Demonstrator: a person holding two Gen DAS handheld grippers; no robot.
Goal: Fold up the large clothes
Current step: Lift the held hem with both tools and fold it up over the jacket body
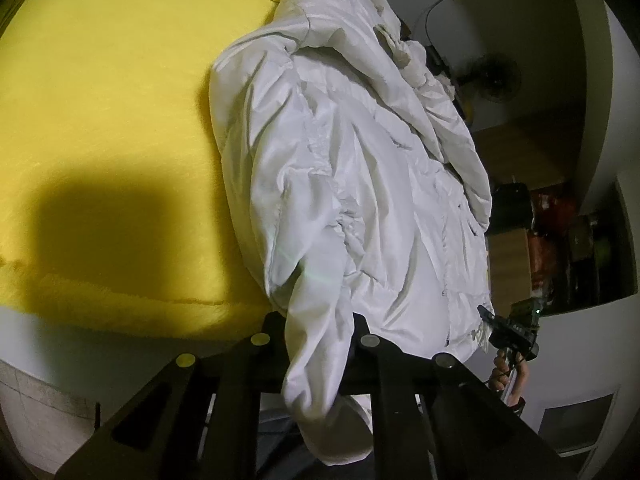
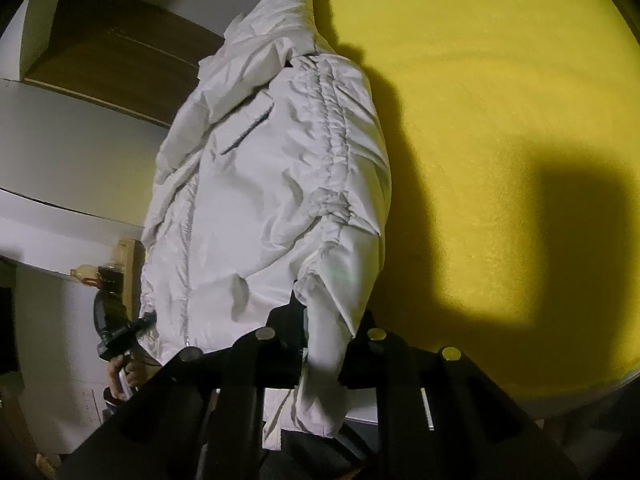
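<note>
You are pinching the crumpled white puffer jacket (image 1: 352, 184) at its near hem with both nearly closed grippers, left gripper (image 1: 316, 344) and right gripper (image 2: 320, 344), over the yellow foam mat (image 1: 112, 100); keep tension even.

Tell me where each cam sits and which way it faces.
Left wrist: on the left tool, angled down along its fingers at the white jacket on the yellow surface; the right tool shows at right.
Right wrist: on the right tool, same downward slant; the left tool shows at left.
Shared: jacket, yellow surface, each other's tool.
</note>
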